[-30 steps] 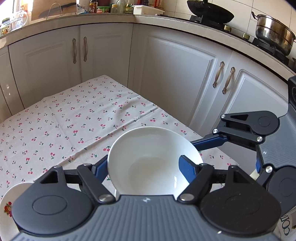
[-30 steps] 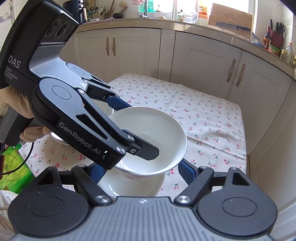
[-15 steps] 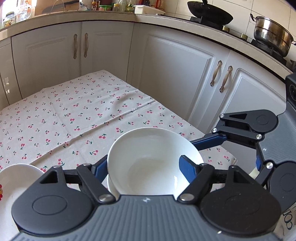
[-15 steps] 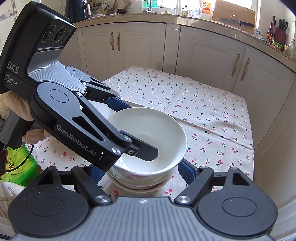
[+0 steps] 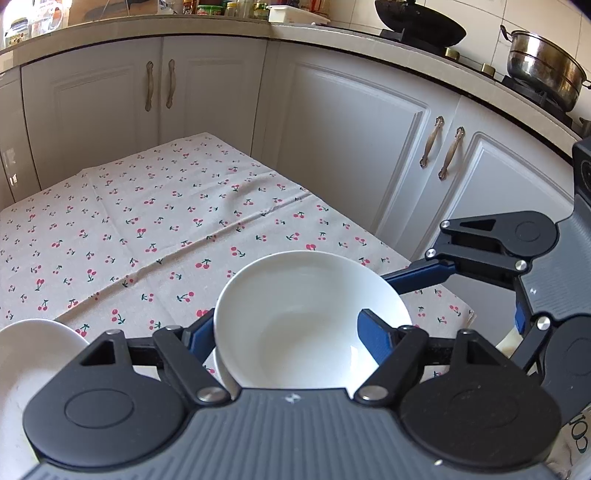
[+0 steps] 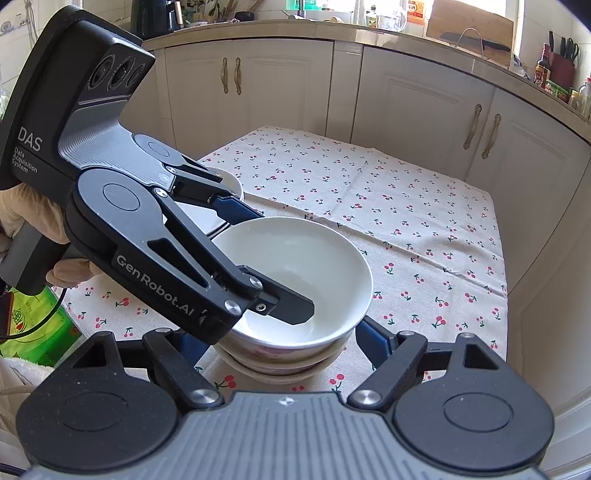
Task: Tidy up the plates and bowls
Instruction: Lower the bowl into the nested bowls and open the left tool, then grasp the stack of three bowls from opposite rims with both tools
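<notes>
A white bowl (image 5: 295, 317) (image 6: 295, 273) rests nested on a stack of bowls (image 6: 280, 363) on the cherry-print tablecloth (image 5: 147, 236). My left gripper (image 5: 286, 332) straddles the bowl's near rim, one finger inside the bowl and one outside, closed on the rim. In the right wrist view the left gripper's fingers (image 6: 291, 308) reach into the bowl. My right gripper (image 6: 277, 343) is open, its blue fingers on either side of the stack's base. Another white dish (image 5: 26, 362) (image 6: 207, 214) lies to the left.
White kitchen cabinets (image 5: 351, 140) surround the table closely. A wok (image 5: 421, 27) and a steel pot (image 5: 543, 70) stand on the stove. A green bottle (image 6: 33, 332) lies at the left. The table edge (image 6: 504, 295) is near on the right.
The left gripper has lowered the bowl onto the stack of bowls; it was held above the stack a second ago. The right gripper stays open around the stack.
</notes>
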Demonstrator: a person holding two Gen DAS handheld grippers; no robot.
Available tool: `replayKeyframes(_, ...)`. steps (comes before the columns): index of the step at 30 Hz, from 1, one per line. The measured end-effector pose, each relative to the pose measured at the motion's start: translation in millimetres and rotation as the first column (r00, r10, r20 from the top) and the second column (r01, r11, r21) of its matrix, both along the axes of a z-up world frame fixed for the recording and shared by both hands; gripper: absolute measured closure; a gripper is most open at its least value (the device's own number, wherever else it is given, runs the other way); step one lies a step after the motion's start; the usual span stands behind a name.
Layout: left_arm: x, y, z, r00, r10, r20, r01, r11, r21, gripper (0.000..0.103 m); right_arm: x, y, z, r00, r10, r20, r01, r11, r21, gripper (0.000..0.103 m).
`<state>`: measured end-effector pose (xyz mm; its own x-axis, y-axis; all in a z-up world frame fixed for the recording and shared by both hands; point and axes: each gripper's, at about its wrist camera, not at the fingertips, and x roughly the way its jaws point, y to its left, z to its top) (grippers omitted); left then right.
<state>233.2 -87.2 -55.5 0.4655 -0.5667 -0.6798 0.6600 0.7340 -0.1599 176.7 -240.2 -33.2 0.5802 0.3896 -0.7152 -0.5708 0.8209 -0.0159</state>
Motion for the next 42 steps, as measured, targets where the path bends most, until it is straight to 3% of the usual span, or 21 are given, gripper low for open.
replayKeyframes(7, -1, 3, -1, 1.000, 0.004, 0.013, -0.004, 1.000, 0.002, 0.018, 0, 1, -3, 1.000, 0.002, -0.017, -0.001, 1.000, 0.014, 0.015)
replayKeyframes(10, -3, 13, 2, 1.000, 0.014, 0.017, -0.013, 0.999, -0.036, 0.018, -5, -2, 0, 1.000, -0.002, 0.023, 0.001, 1.000, 0.021, 0.007)
replayKeyframes(17, -14, 33, 8, 0.999, 0.031, 0.017, -0.029, 0.996, -0.079, 0.017, -9, -12, -2, 1.000, -0.019, 0.022, 0.018, 0.998, 0.057, 0.003)
replayKeyframes(25, -29, 53, 11, 1.000, 0.031, 0.002, -0.030, 0.995, -0.097, 0.006, -18, -14, -10, 0.999, -0.035, 0.010, 0.034, 0.998, 0.061, 0.001)
replayKeyframes(35, -44, 57, -13, 1.000, -0.024, 0.002, 0.024, 1.000, 0.011, 0.006, -20, -13, -26, 1.000, -0.028, -0.007, 0.028, 0.999, 0.016, 0.000)
replayKeyframes(42, -41, 43, -27, 0.993, -0.116, 0.033, 0.111, 0.986, 0.121, 0.006, -12, -16, -36, 1.000, 0.014, -0.009, -0.014, 1.000, 0.004, 0.000)
